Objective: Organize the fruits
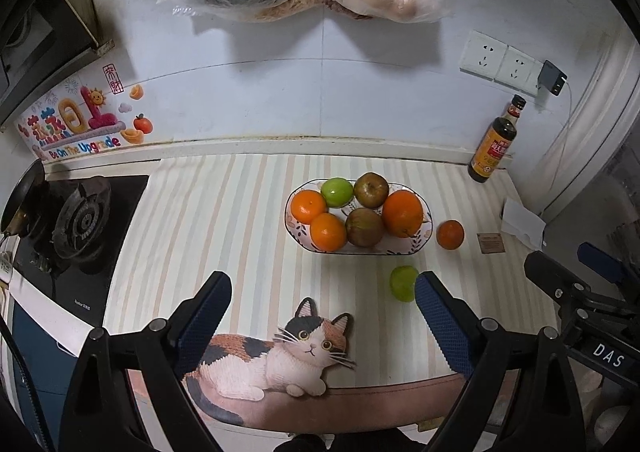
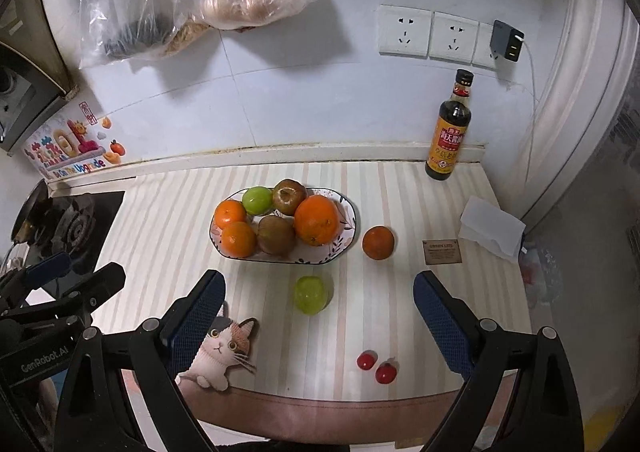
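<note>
While six fruits fill the plate (image 2: 348,230), both claws (image 1: 322,316) (image 2: 318,316) gape empty above strays on the table (image 2: 400,188).

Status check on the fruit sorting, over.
Left gripper and right gripper open, empty. Plate holds six fruits; green fruit, orange, two tomatoes loose. Path unobstructed.

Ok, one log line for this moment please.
left tool open, empty | right tool open, empty | plate six fruits | loose: orange, green fruit, two tomatoes
</note>
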The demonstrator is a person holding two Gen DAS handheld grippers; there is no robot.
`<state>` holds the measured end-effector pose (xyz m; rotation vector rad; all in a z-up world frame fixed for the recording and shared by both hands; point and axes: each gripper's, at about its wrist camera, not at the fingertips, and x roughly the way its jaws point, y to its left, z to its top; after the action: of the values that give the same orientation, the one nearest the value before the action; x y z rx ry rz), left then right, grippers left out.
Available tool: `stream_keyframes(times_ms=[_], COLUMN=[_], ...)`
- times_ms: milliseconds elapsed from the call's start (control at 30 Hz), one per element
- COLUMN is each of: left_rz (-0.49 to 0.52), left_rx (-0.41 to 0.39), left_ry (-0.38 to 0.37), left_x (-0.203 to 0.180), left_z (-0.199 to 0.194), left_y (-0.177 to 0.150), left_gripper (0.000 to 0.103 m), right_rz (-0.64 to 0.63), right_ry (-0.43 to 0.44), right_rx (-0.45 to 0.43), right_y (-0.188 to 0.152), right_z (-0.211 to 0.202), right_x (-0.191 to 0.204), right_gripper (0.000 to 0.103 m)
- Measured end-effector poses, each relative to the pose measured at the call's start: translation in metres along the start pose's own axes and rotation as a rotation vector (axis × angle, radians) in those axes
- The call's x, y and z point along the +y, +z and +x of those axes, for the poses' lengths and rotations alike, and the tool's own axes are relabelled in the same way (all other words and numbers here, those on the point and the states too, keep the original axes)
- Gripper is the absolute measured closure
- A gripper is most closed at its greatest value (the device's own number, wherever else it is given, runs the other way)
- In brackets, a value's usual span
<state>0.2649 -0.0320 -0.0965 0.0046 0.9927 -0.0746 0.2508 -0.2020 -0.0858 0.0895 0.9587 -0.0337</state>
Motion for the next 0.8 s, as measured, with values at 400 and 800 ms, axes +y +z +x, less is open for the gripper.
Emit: stream_keyframes(times_ms=[400, 800], left_rz=[-0.009, 0.043], left_rx=[0.021, 0.186], left_ry=[0.02, 0.029], left_x=[-0.004, -0.052], left_z=[0.021, 0.128], left_y=[0.009, 0.018], left_gripper=[0.0, 0.0], right_rz=[0.051, 0.172], right_ry=[0.062, 0.09], right_rx=[0.013, 0.193], right_y=[-0.001, -0.004], right_z=[0.011, 0.123], right_x=[-0.016, -0.082], right_gripper=[0.006, 0.031])
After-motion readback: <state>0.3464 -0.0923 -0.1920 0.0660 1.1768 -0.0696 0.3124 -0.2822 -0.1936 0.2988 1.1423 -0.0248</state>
